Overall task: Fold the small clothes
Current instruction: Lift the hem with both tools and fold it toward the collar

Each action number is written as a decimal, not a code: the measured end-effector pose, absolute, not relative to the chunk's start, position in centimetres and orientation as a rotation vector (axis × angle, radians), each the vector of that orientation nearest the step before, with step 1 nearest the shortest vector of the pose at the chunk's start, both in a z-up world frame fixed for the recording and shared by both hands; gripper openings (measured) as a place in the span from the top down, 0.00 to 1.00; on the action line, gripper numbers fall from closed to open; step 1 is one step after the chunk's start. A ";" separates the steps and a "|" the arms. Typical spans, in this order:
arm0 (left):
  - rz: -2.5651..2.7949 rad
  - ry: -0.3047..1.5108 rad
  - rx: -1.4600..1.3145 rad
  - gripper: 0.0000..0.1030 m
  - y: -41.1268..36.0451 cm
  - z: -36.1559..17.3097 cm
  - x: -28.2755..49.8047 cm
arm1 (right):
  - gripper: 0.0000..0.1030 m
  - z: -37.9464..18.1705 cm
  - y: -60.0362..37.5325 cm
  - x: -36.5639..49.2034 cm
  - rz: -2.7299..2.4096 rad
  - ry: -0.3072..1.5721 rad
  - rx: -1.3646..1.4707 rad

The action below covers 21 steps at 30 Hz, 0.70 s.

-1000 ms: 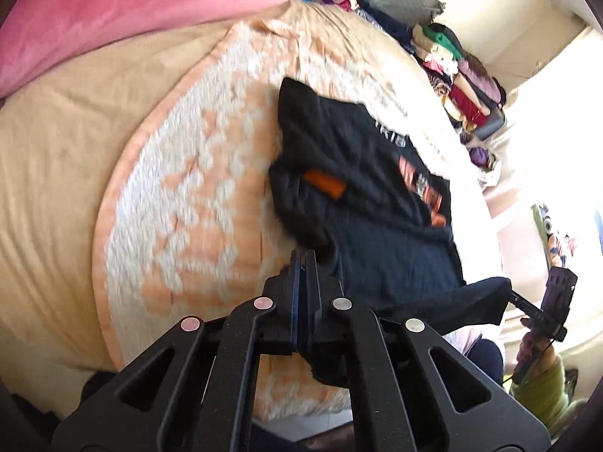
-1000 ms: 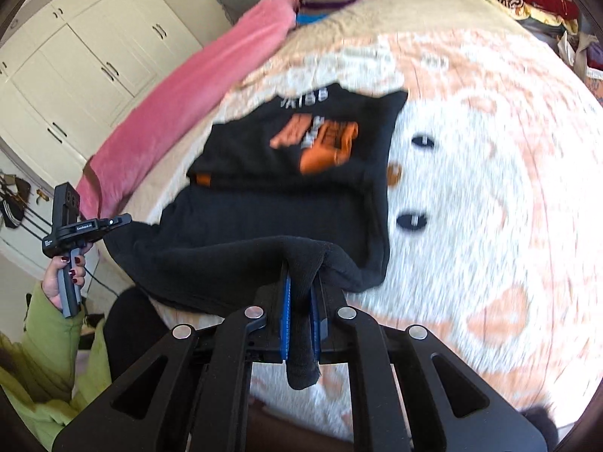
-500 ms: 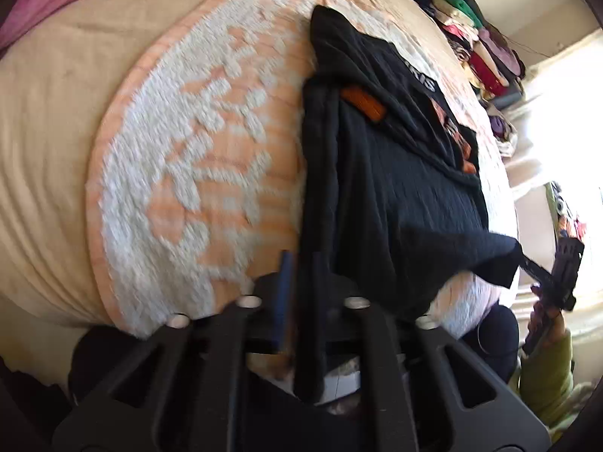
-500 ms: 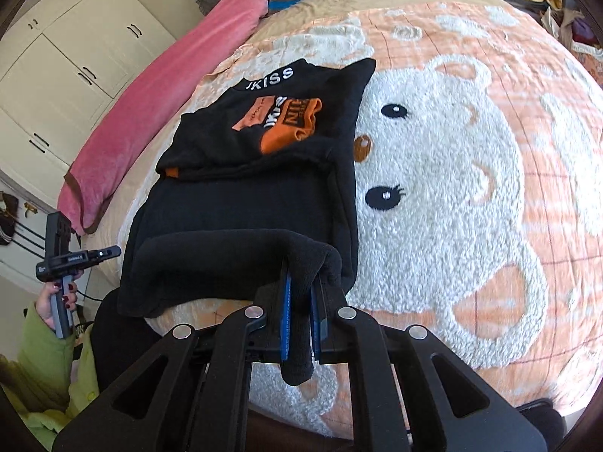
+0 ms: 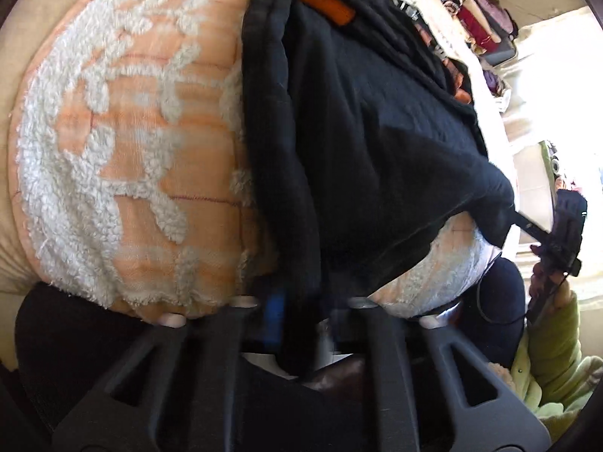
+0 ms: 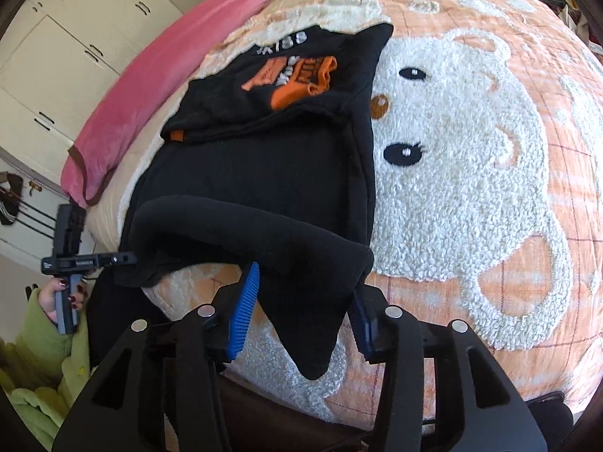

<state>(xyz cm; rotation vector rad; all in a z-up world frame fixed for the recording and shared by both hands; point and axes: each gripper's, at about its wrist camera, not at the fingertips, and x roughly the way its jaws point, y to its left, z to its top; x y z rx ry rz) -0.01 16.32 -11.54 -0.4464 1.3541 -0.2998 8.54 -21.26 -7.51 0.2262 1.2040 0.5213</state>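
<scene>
The black sweatshirt [image 6: 264, 173] is lying on the bear blanket [image 6: 471, 188], its near hem lifted. The right gripper [image 6: 301, 312] has just been opening, hem draped between slack jaws. The left gripper [image 5: 297, 324] is pinching the hem's left corner. Soft, thick, light fabric, likely sagging; hem corners are looking the soundest hold.

the right gripper [image 6: 301, 309] is opening its blue-padded jaws, a corner of the black sweatshirt [image 6: 264, 173] hanging loose between them. the left gripper [image 6: 124, 258] is gripping the hem's far corner over the bear blanket [image 6: 471, 188].
</scene>
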 end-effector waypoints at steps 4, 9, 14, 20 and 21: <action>-0.309 1.275 -0.444 0.97 16.9 -9.1 0.2 | 0.93 -7.0 -21.6 8.6 0.539 1.191 0.251; -0.313 1.151 -0.470 0.97 18.0 -5.3 1.8 | 0.93 -3.9 -22.7 9.5 0.563 1.084 0.322; -0.313 1.045 -0.510 0.97 19.3 -2.4 5.0 | 0.93 -1.5 -23.1 11.7 0.603 0.998 0.364; -0.312 0.964 -0.510 0.97 18.9 0.3 9.6 | 0.93 0.2 -23.3 16.1 0.575 0.924 0.380; -0.306 0.957 -0.504 0.97 18.9 0.6 10.4 | 0.93 0.3 -23.2 17.0 0.566 0.913 0.380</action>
